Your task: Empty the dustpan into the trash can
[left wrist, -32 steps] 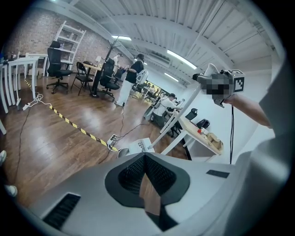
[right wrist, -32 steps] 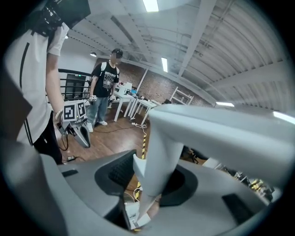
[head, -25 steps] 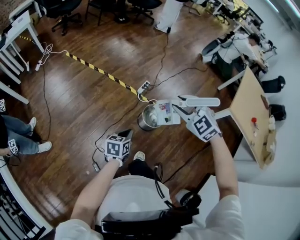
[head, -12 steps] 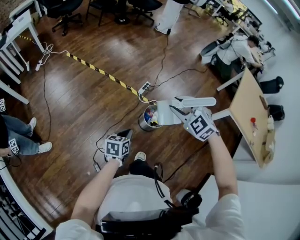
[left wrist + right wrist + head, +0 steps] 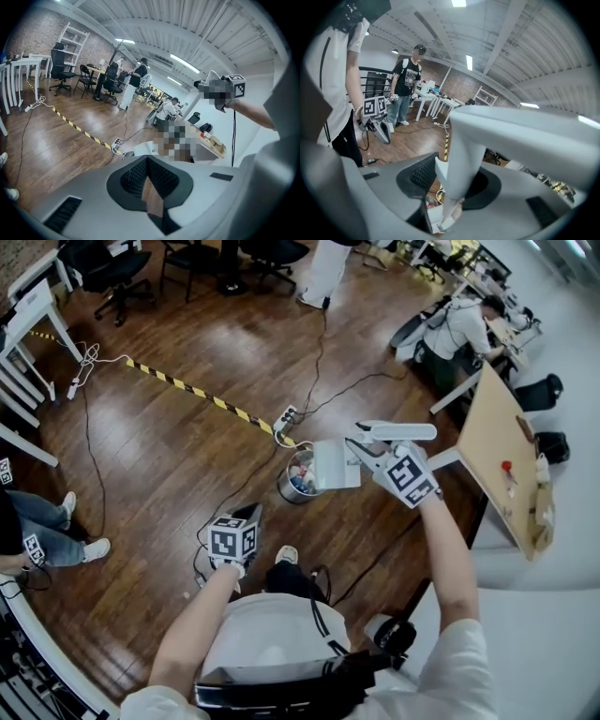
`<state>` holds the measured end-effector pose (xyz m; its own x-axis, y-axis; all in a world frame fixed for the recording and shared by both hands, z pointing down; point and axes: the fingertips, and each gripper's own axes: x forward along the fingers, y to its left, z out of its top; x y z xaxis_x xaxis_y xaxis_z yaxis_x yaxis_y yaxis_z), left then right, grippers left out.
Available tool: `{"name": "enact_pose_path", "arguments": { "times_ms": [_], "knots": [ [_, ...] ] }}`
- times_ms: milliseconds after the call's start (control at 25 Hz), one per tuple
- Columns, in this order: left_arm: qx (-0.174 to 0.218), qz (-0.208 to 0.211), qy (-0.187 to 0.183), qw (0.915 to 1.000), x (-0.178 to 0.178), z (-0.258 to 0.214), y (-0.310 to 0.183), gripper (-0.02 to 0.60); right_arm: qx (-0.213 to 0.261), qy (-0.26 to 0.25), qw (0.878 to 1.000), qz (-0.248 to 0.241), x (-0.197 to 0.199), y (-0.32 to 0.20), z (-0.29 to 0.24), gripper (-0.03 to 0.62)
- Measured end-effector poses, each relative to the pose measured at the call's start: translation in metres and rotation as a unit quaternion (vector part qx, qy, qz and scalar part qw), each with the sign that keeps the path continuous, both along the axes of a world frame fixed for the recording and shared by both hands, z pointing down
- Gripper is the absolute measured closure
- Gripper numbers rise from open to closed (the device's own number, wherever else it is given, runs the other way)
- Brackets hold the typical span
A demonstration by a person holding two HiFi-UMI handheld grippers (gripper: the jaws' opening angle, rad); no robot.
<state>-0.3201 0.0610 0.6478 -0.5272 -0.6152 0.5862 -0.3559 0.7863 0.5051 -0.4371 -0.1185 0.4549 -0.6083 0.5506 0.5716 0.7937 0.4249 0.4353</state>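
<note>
Apparently the emptying is at or near its end. Nearest the body, the left gripper (image 5: 254, 514) hangs low over the wooden floor (image 5: 169, 456), its jaws closed on nothing, and takes no part.

Further out, the right gripper (image 5: 364, 452) has its jaws clamped on the handle (image 5: 403, 431) of the white dustpan (image 5: 336, 465). The pan is held in the air and tipped, with its front edge over the rim of the metal trash can (image 5: 286, 489), which stands on the floor. Coloured scraps lie in the can. The pan shows the head camera only a plain white face with no scraps on it, so most of the load is probably out, though I cannot tell if bits cling inside. What seems left is a last shake and taking the pan away.

Nothing stands between the pan and the can. A cable (image 5: 234, 498) runs past the can's foot, a likely snag for the feet, and just beyond it lies a power strip (image 5: 288, 415). From there a yellow-and-black tape (image 5: 192, 390) stretches away across the floor.

To the right is a wooden table (image 5: 502, 465), and a person (image 5: 37, 521) stands at the left. Farthest off are office chairs (image 5: 112, 268) and a seated person (image 5: 459, 329).
</note>
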Motion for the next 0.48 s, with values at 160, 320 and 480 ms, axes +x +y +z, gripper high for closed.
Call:
{"name": "enact_pose_path", "arguments": {
  "times_ms": [160, 320, 480],
  "knots": [
    [-0.006, 0.007, 0.003, 1.0000, 0.004, 0.001, -0.004, 0.594, -0.037, -0.006, 0.997, 0.067, -0.023, -0.046, -0.008, 0.434],
    [-0.012, 0.022, 0.003, 0.9997, 0.006, 0.001, -0.014, 0.594, -0.098, -0.013, 0.982, 0.161, -0.044, -0.100, -0.023, 0.434],
    [-0.020, 0.042, 0.001, 0.9989, 0.005, 0.002, -0.029, 0.594, -0.163, -0.007, 0.950, 0.268, -0.047, -0.173, -0.024, 0.434]
  ]
}}
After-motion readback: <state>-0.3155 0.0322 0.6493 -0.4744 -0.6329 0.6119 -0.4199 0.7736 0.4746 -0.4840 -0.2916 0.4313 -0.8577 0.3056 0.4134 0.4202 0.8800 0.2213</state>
